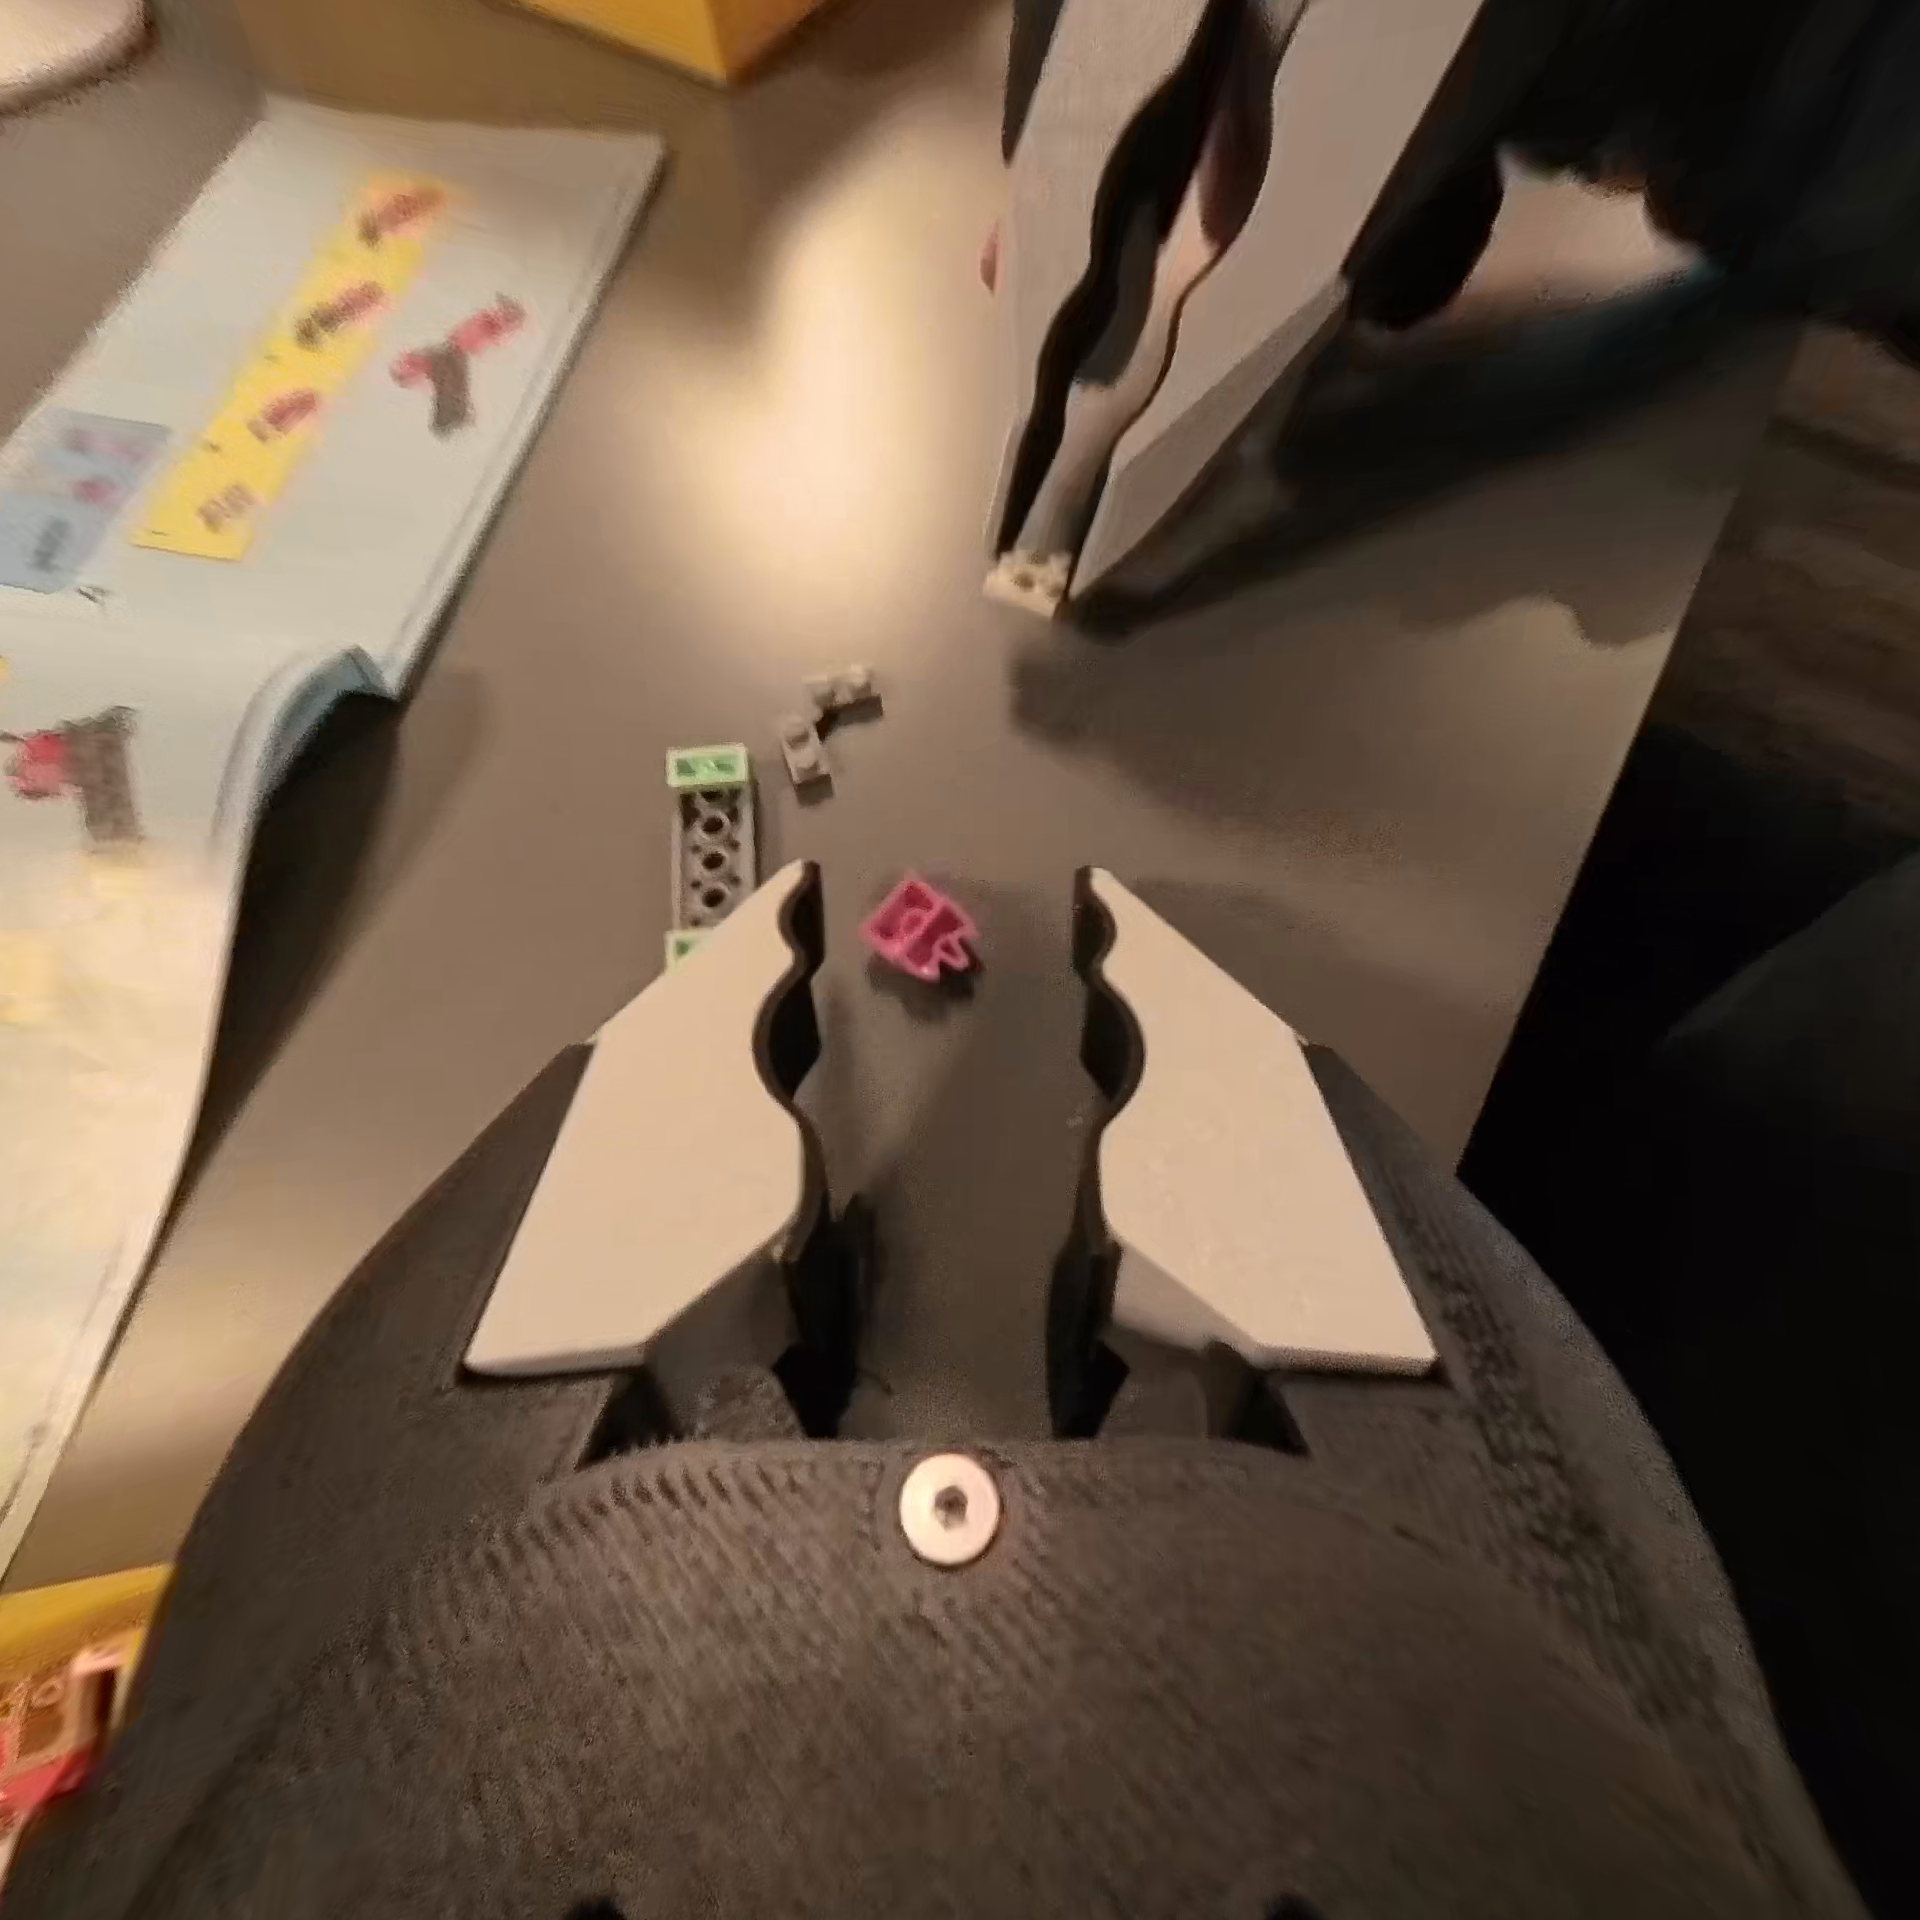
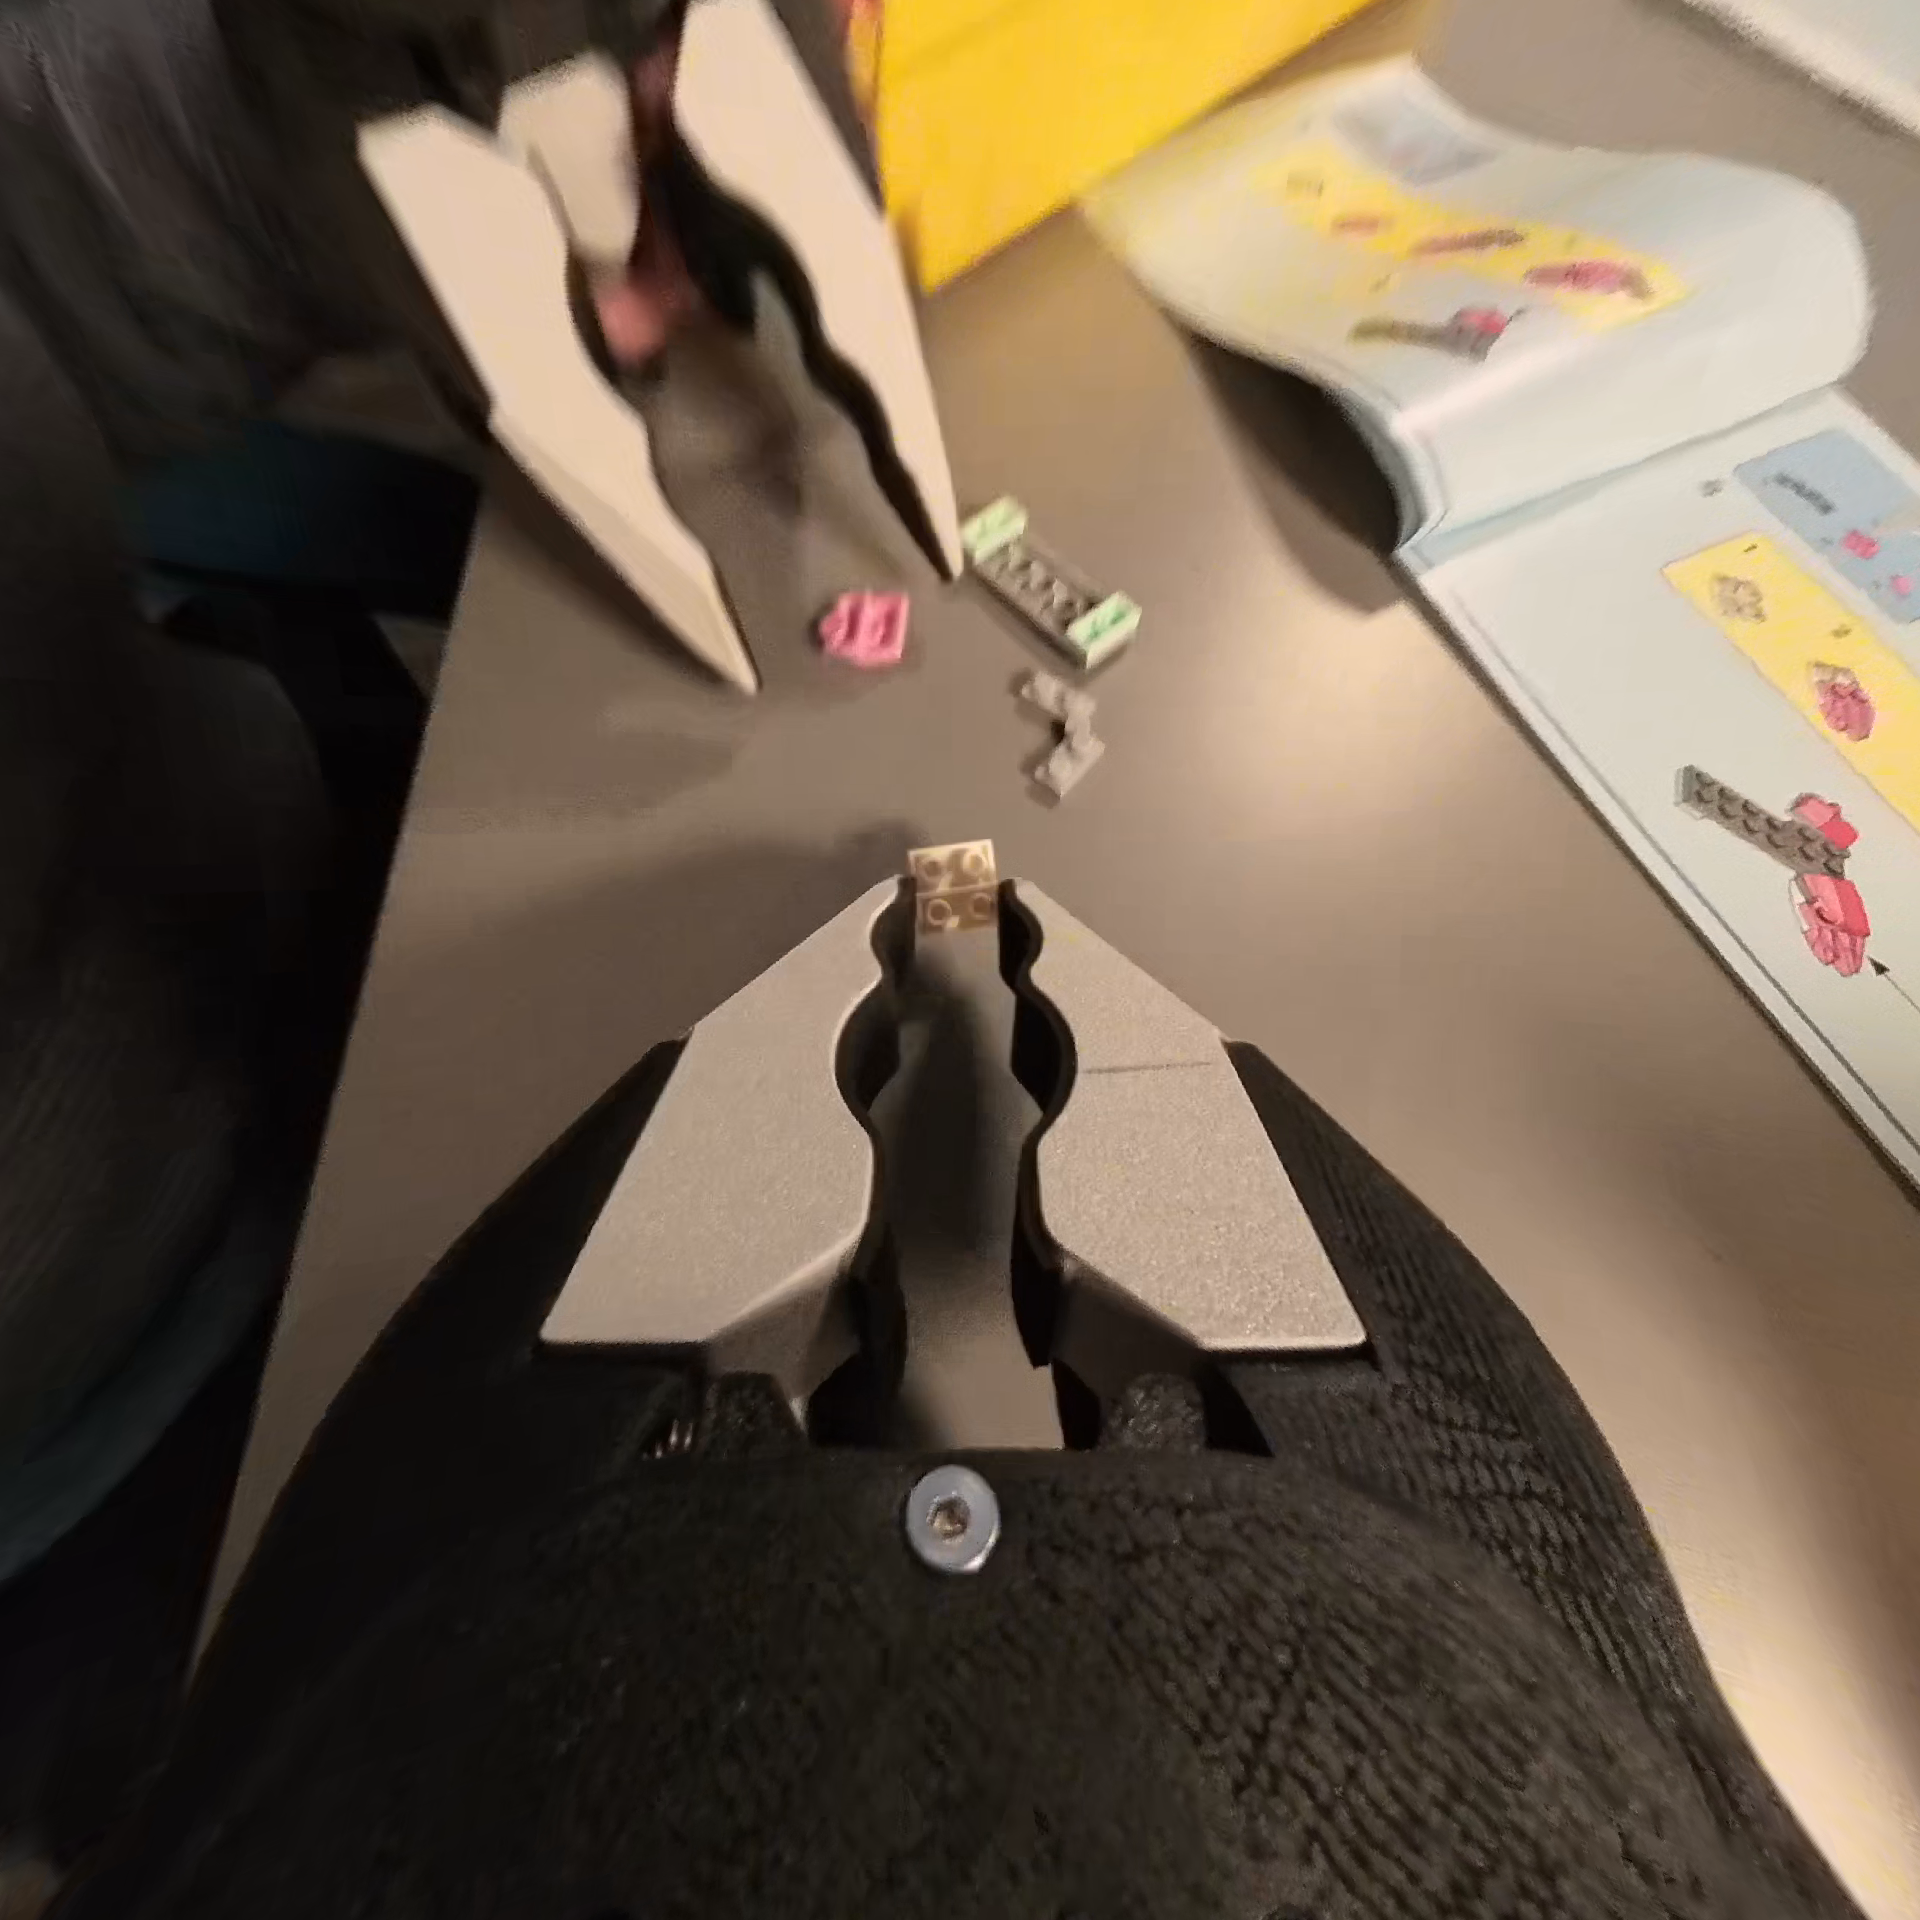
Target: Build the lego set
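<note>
**Two grippers over scattered building bricks on a dark surface**

The left gripper (image 1: 945,883) hangs over the surface (image 1: 644,499) with its fingers (image 1: 717,997) spread wide and nothing between the pads; a small pink brick (image 1: 920,928) lies on the surface just beyond and between the fingertips, apart from both of them; the right wrist view shows the same pink brick (image 2: 864,627) lying flat between the two pale tips, untouched. Just to the left of it lies a long grey plate with green ends (image 1: 710,842), upside down, its near end hidden behind the left fingertip; beyond it sit two small grey pieces (image 1: 826,732), joined or touching at an angle.

The right gripper (image 2: 954,891) has its fingers (image 2: 1049,956) drawn close on a small tan plate (image 2: 954,891); both pads press the plate's sides, and the far half of it sticks out past the tips; in the left wrist view the same tan plate (image 1: 1029,577) shows at the tips, low over the surface near the right edge.

An open instruction booklet (image 1: 343,343) with pale blue pages lies further left on the surface; a yellow box (image 2: 1039,114) stands behind the bricks; both views are somewhat blurred.
</note>
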Available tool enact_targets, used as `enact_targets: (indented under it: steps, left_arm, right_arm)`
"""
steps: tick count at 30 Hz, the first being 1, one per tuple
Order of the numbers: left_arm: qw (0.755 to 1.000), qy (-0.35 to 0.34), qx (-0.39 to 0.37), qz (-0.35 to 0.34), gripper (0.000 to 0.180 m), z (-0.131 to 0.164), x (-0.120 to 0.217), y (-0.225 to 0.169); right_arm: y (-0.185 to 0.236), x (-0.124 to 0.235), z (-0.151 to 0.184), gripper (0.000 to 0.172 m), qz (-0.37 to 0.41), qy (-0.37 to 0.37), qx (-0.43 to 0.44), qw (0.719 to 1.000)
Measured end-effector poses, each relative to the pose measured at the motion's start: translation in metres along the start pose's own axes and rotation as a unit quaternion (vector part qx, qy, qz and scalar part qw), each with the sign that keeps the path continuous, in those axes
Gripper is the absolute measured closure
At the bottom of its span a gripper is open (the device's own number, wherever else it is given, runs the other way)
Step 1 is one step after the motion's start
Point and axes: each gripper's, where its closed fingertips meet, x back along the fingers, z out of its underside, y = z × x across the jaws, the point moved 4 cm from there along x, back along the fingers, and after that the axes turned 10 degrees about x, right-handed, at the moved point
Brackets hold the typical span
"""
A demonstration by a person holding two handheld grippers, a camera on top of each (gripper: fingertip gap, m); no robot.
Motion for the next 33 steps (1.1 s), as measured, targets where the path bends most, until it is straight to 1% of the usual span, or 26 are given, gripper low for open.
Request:
enact_targets:
  steps: [1, 3, 6, 8, 10, 12, 14, 18, 22, 23, 25, 28, 29, 33]
  left_arm:
    - [0.999, -0.03, -0.006, -0.009, 0.129, -0.007, 0.004, 0.0]
    - [0.993, -0.101, -0.038, -0.035, 0.127, -0.026, 0.013, -0.004]
    - [0.973, -0.188, -0.11, -0.08, 0.127, -0.051, 0.021, -0.014]
    - [0.954, -0.222, -0.165, -0.113, 0.128, -0.063, 0.021, -0.021]
    - [0.935, -0.246, -0.208, -0.147, 0.133, -0.073, 0.02, -0.026]
    - [0.923, -0.255, -0.229, -0.171, 0.137, -0.077, 0.016, -0.027]
    - [0.914, -0.268, -0.239, -0.191, 0.139, -0.08, 0.015, -0.027]
    - [0.916, -0.262, -0.231, -0.196, 0.139, -0.079, 0.008, -0.025]
    - [0.917, -0.261, -0.238, -0.186, 0.162, -0.078, 0.006, -0.028]
    - [0.918, -0.256, -0.241, -0.182, 0.163, -0.078, 0.005, -0.029]
    - [0.922, -0.234, -0.264, -0.161, 0.163, -0.074, 0.003, -0.031]
    - [0.927, -0.195, -0.303, -0.102, 0.164, -0.065, -0.002, -0.039]
    - [0.926, -0.182, -0.32, -0.079, 0.164, -0.061, -0.003, -0.043]
    - [0.92, -0.148, -0.36, -0.049, 0.164, -0.054, -0.007, -0.048]
  right_arm:
    - [-0.002, 0.001, -0.006, 0.158, 0.011, -0.032, -0.027, 0.999]
    - [-0.004, 0.004, -0.024, 0.158, 0.002, -0.116, -0.106, 0.987]
    - [-0.005, 0.01, -0.046, 0.158, -0.038, -0.227, -0.204, 0.951]
    - [-0.007, 0.011, -0.053, 0.158, -0.064, -0.27, -0.252, 0.927]
    - [-0.008, 0.011, -0.057, 0.159, -0.088, -0.302, -0.29, 0.904]
    - [-0.008, 0.012, -0.059, 0.158, -0.113, -0.33, -0.315, 0.883]
    - [-0.008, 0.013, -0.06, 0.158, -0.123, -0.344, -0.327, 0.872]
    - [-0.007, 0.017, -0.06, 0.158, -0.122, -0.355, -0.327, 0.867]
    - [-0.006, 0.019, -0.059, 0.159, -0.129, -0.358, -0.327, 0.865]
    - [-0.005, 0.019, -0.058, 0.159, -0.128, -0.353, -0.322, 0.869]
    - [-0.003, 0.02, -0.054, 0.158, -0.124, -0.331, -0.3, 0.886]
    - [0.001, 0.022, -0.049, 0.151, -0.133, -0.29, -0.267, 0.909]
    - [0.002, 0.022, -0.047, 0.151, -0.14, -0.277, -0.258, 0.915]
    - [0.01, 0.019, -0.039, 0.151, -0.171, -0.217, -0.229, 0.933]
